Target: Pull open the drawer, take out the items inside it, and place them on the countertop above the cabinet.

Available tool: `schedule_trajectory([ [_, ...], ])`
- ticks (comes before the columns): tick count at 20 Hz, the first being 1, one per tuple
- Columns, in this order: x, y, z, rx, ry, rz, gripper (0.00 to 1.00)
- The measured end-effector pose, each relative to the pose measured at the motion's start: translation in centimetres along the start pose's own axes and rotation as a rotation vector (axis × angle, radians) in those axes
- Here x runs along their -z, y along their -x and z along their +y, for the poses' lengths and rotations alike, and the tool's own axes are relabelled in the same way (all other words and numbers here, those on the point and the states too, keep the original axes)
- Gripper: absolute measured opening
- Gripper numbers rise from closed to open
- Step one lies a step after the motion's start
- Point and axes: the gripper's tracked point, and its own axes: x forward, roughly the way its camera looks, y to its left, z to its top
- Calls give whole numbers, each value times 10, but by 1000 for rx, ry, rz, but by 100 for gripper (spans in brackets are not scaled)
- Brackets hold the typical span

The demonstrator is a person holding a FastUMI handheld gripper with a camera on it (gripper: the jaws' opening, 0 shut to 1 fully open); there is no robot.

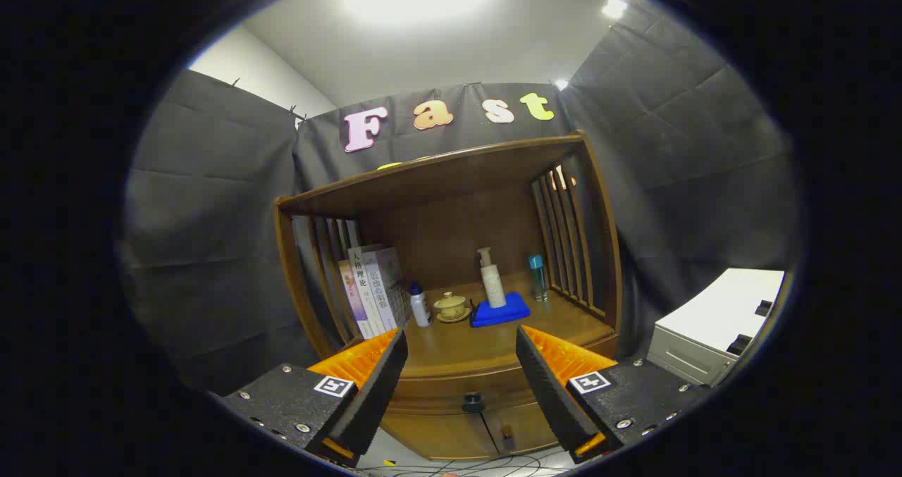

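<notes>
Gripper view: The gripper (461, 385) is held with its two fingers spread wide apart and nothing between them. Its black fingertips (377, 385) frame the front of a wooden cabinet (451, 209). The drawer (451, 391) sits closed just below the countertop (486, 343), its dark knob (472, 401) lying between the fingers and slightly beyond them. Two lower doors (486, 431) are shut beneath the drawer.

On the countertop stand a row of books (370, 290) at the left, a small white bottle (420, 305) beside them, a lidded yellow cup (451, 306) on a saucer, a pump bottle (492, 280) resting on a blue cloth (500, 310), and a slim blue bottle (538, 277) near the right slats. A white unit (712, 325) stands well apart from the cabinet, at its right. Cables (479, 468) lie on the floor below.
</notes>
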Motion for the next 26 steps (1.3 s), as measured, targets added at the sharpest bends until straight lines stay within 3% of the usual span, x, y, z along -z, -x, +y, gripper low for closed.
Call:
schedule_trajectory([
  [4,2,-4,-1,8,19,-10,96],
  [9,20,-17,6,-2,173,-12,95],
  [15,39,-31,21,-68,153,11,96],
  [26,132,-79,19,-21,208,97,96],
])
